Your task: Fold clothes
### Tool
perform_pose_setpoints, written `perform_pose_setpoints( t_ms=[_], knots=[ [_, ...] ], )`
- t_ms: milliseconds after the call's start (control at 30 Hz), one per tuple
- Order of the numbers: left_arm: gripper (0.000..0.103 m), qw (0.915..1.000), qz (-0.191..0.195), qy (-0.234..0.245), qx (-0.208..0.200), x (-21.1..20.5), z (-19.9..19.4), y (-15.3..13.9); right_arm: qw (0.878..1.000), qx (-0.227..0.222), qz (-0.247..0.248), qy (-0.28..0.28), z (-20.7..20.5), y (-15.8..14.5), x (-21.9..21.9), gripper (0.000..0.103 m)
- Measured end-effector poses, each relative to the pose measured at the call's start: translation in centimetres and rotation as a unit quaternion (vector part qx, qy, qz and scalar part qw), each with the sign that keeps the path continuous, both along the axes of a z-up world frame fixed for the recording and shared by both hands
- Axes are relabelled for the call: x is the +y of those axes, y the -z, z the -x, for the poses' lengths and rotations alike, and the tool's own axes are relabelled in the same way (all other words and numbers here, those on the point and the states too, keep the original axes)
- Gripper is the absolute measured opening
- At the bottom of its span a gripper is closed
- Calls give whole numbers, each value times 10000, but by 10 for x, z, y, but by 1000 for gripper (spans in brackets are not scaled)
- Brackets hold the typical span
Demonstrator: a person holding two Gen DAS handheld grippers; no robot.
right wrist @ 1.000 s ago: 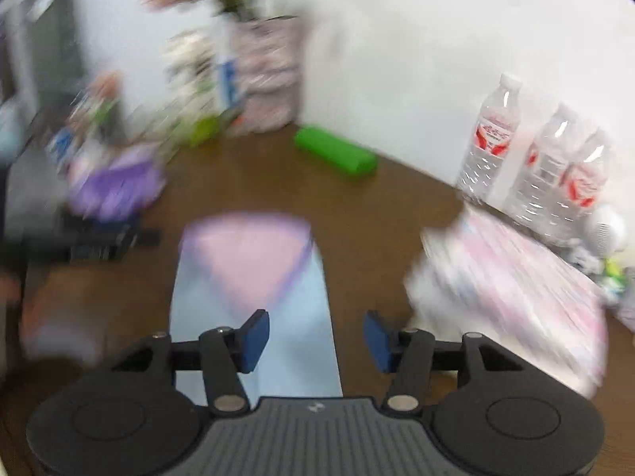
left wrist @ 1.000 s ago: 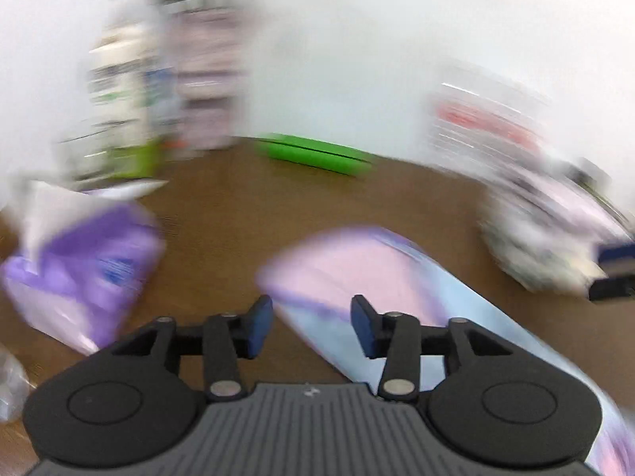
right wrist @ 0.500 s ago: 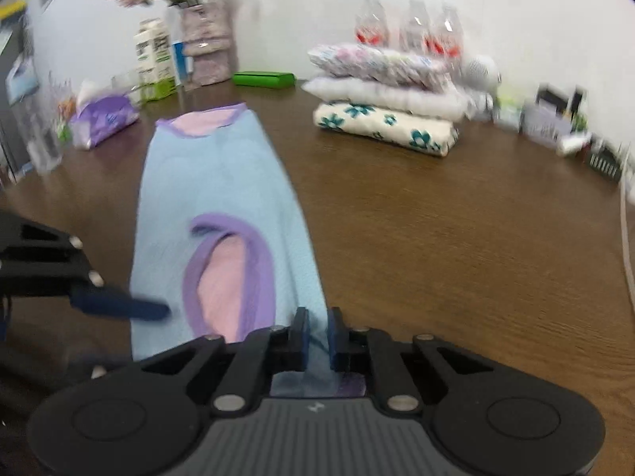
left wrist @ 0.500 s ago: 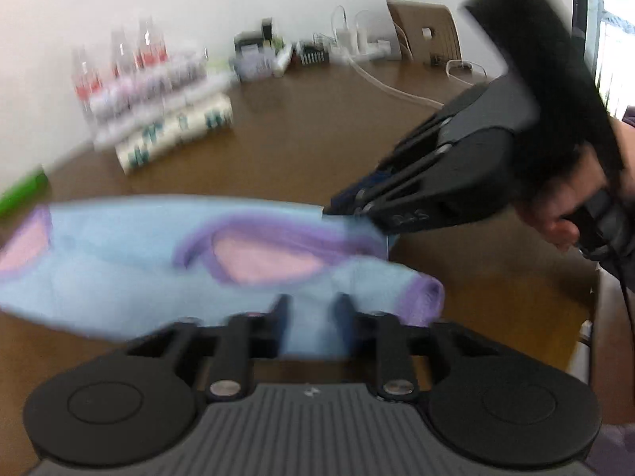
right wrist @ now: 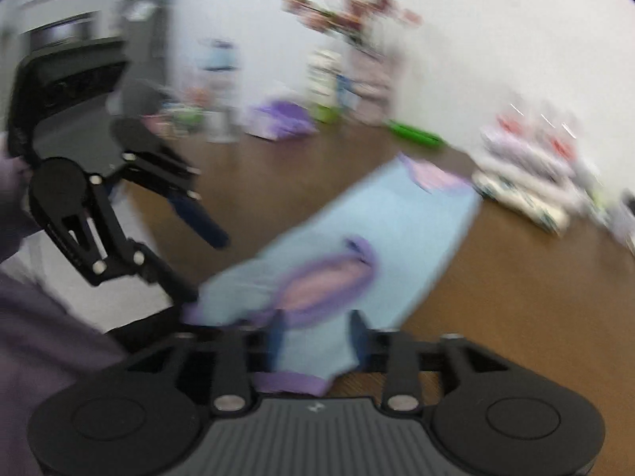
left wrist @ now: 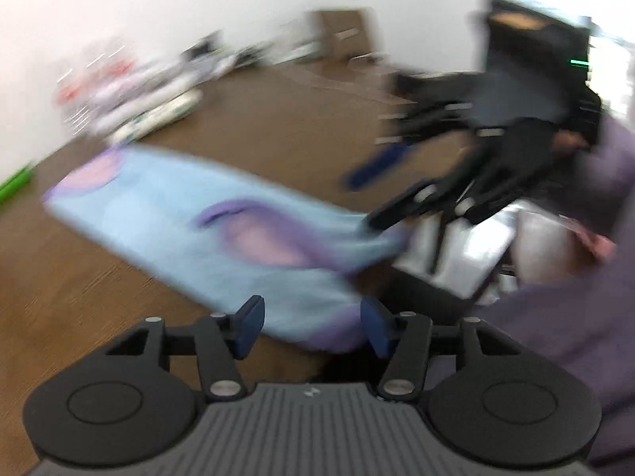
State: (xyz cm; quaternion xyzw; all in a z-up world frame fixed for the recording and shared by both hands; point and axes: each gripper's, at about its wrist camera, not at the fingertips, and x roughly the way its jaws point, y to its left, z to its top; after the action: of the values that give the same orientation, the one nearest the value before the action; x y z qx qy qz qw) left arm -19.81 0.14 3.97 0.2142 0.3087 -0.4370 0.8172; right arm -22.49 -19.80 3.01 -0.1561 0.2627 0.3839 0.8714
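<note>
Both frames are blurred. The left tool (left wrist: 311,327) is seen w/ fingers spread wide, nothing gripped; the near end of the light-blue garment (left wrist: 166,214) lies between and just past its tips. The right tool (right wrist: 313,337) is also parted, w/ the purple-trimmed hem seen between its fingers; whether cloth is touched can't be told. The garment is laid out lengthwise on the brown bench (right wrist: 516,289), long axis running from the tools toward the far wall, pink end (right wrist: 432,176) farthest. Folded cloth stack (right wrist: 528,190) is seen near the far end.
</note>
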Motion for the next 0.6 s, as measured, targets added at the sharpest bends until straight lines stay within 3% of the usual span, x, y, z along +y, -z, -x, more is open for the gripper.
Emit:
perform_pose_setpoints(
  t_ms=[67,200,267,300,467,600],
  knots=[
    [56,9994,-144,-35,-327,-13,7,9,9988,51,133,-475,1,9,5,45],
    [46,9968,-501,-79,-623,-26,13,31,9971,210,331,-659,-4,24,7,35],
    [41,9964,-499,-44,-683,-25,14,36,9973,170,319,-634,-2,24,5,17],
    [40,9953,-609,-56,-754,-25,16,38,9975,193,317,-598,-2,24,5,2],
    [16,9862,-1099,231,-1218,-30,34,39,9965,201,512,-634,10,24,14,1],
    [13,9886,-1199,370,-831,-24,28,30,9933,185,730,-877,21,20,24,0]
  ],
)
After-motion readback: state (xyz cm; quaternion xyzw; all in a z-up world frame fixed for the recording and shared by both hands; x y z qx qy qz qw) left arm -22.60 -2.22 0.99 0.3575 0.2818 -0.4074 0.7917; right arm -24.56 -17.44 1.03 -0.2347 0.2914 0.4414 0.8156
